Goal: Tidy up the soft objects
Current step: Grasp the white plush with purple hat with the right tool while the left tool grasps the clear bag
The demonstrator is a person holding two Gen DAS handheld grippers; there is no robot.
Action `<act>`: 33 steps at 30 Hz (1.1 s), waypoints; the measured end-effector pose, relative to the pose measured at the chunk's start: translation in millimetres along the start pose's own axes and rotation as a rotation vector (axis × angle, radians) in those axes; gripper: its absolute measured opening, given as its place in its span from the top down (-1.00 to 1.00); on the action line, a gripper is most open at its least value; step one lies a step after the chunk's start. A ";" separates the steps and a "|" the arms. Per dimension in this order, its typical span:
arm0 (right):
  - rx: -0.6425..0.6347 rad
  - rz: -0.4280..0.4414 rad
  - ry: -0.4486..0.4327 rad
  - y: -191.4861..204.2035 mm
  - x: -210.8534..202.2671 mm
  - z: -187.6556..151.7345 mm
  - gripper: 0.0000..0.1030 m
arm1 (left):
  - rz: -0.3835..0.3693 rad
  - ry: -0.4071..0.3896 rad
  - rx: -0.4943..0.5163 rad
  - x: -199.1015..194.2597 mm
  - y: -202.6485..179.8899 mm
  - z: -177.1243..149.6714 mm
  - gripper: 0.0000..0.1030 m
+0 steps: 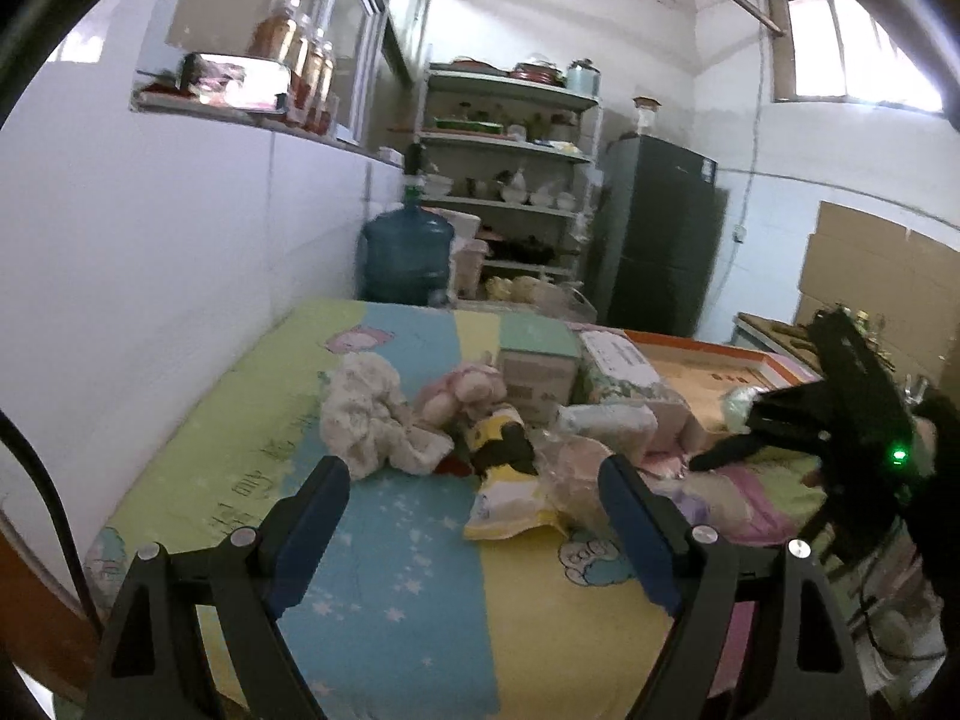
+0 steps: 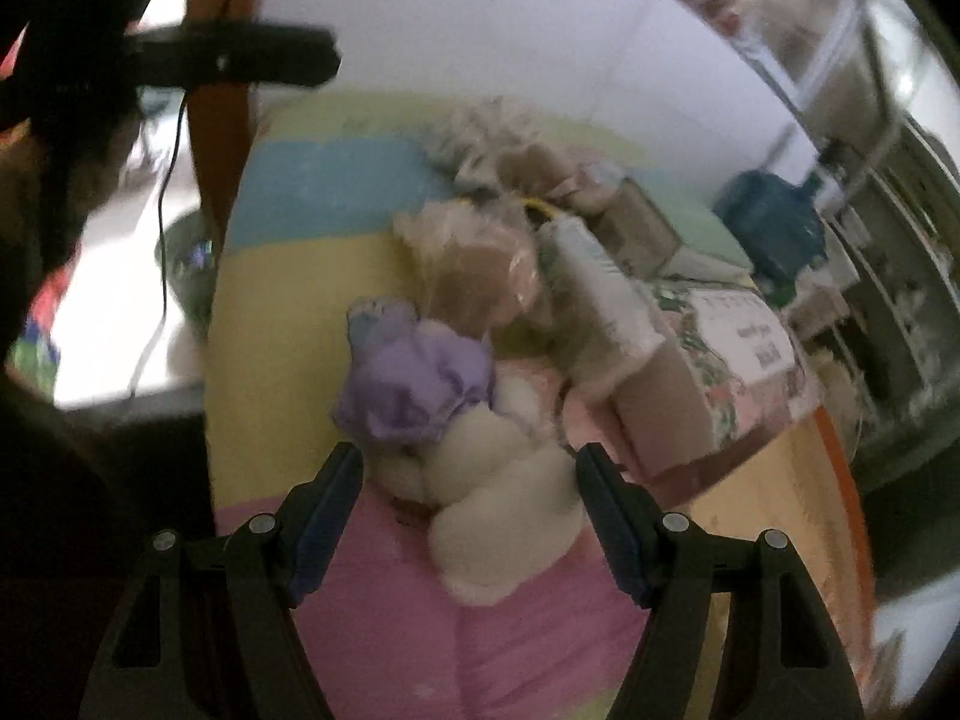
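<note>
soft toys heaped mid-bed on pastel sheet (image 1: 420, 600)

white plush (image 2: 504, 480) with purple cloth (image 2: 420, 384) lies between wide right gripper (image 2: 468, 510) jaws, pads not pressing. left gripper (image 1: 474, 522) wide too, holding nothing, aimed at yellow-black toy (image 1: 504, 444). cream cloth (image 1: 366, 408), pink plush (image 1: 462, 390), bagged items beside boxes (image 1: 540, 378). water jug (image 1: 408, 252), shelves (image 1: 510, 180) behind.

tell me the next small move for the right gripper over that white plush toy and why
Probably ease the right gripper a little further down and close on the white plush toy. Its jaws stand open with the toy's body lying between them, but the pads don't appear to press it yet. The purple cloth lies against the toy's upper end, so gripping the white body should avoid catching it.
</note>
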State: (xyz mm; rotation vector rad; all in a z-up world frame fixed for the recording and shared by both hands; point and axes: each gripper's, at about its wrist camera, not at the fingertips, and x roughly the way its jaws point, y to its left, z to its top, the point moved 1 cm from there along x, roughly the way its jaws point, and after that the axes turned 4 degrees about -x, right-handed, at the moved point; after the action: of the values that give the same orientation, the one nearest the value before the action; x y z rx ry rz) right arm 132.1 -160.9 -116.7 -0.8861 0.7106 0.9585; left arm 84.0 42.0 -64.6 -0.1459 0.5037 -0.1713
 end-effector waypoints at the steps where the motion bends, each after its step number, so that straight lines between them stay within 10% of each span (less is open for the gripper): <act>1: -0.018 0.010 0.020 0.0 4.7 0.0 -0.45 | -0.010 0.006 0.001 1.7 0.6 -1.0 -0.65; 10: 0.050 0.017 -0.073 10.9 -8.0 -1.5 -0.13 | -0.058 0.048 0.043 19.5 -12.6 -8.8 -0.65; 17: 0.455 -0.037 -0.324 11.5 -55.8 -39.4 -0.12 | -0.138 0.083 0.076 48.7 -38.3 -9.1 -0.64; 24: 0.878 -0.121 -0.443 17.9 -83.4 -67.9 -0.13 | -0.029 0.146 0.094 93.5 -61.2 -18.6 -0.33; 33: 0.986 -0.084 -0.416 20.8 -71.1 -74.7 -0.13 | 0.028 0.102 0.106 92.7 -69.2 -25.5 -0.10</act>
State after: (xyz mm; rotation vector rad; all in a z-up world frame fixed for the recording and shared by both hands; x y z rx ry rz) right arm 74.8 -247.3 -99.1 0.1501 0.6632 0.5658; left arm 142.6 -46.4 -117.3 -0.0272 0.5968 -0.1787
